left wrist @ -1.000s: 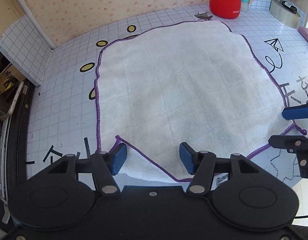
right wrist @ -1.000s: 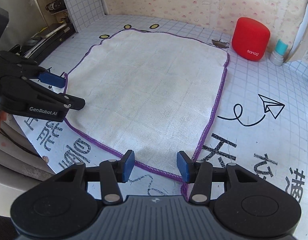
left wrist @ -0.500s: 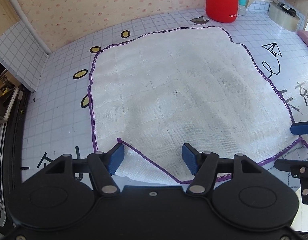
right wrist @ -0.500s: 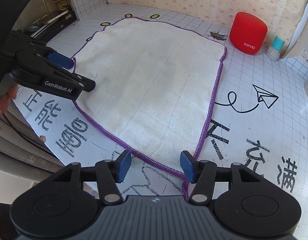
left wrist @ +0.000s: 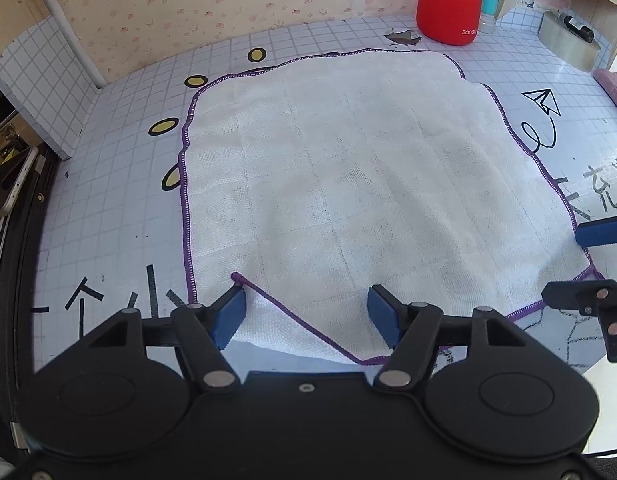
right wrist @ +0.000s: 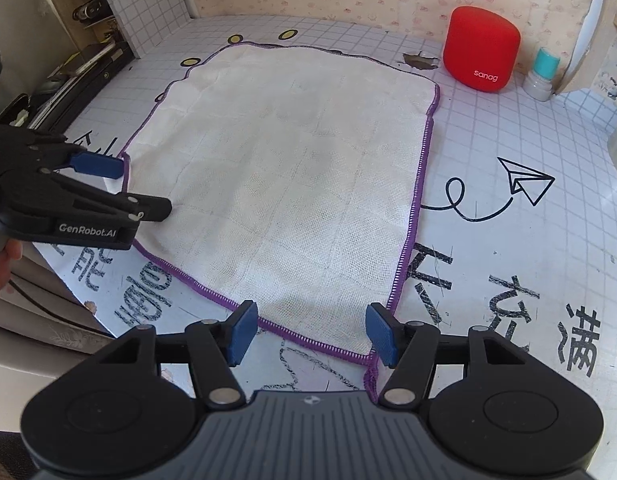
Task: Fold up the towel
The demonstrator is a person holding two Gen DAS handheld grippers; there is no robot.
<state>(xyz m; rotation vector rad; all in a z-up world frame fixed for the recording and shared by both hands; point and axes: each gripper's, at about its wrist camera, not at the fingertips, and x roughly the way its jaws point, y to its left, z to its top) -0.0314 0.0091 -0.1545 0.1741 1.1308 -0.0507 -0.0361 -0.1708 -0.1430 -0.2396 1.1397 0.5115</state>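
The jaws of the left gripper (left wrist: 304, 314) are found wider apart than a second ago, having just been opening; the folded-over corner of the towel (left wrist: 368, 184) lies between them, unpressed. The jaws of the right gripper (right wrist: 310, 332) are likewise spread wider, having just been opening, with the towel's near corner between them, no longer pinched.

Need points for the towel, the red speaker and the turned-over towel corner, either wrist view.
towel (right wrist: 292, 168): right wrist view, middle of the white cloth.
red speaker (right wrist: 482, 48): right wrist view, front of its body above the logo.
turned-over corner (left wrist: 276, 320): left wrist view, on the folded flap at the near edge.
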